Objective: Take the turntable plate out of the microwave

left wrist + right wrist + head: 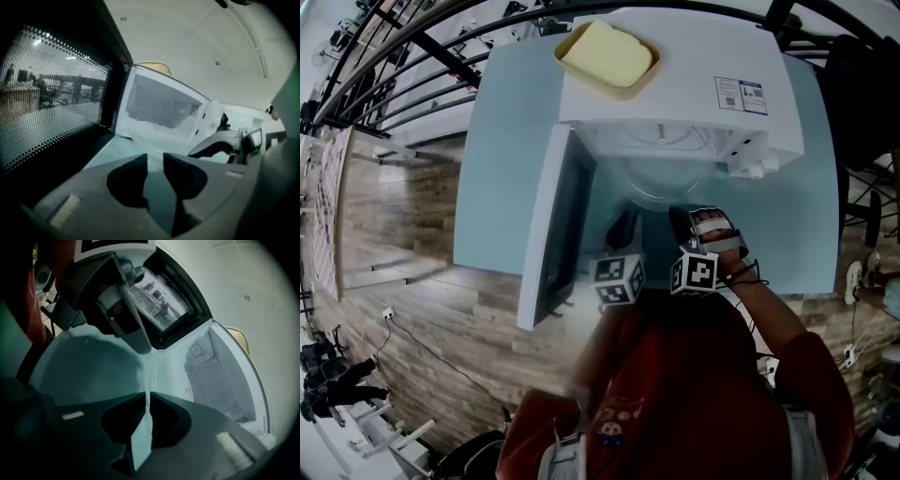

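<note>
Right gripper (146, 400) is sitting closest, its jaws pinching shut on the thin near rim of the turntable plate (171, 373). The plate is stretching away ahead of the fingertips at the mouth of the microwave (675, 94); how far out it is, I can't tell. It's looking like clear glass, so I'm judging it stiff, fairly heavy, slick and breakable. A single edge pinch is inviting it to tip or slide, and a second hold further round the rim would steady it. Left gripper (154, 161) is hovering just beside the right one, jaws partly apart with nothing between them, only table (497, 187) beneath. Left of both sets of fingers, the open door (551, 234) is hemming in that side. Beyond and above them, a yellow dish (607, 56) is resting on the microwave's top, well clear
</note>
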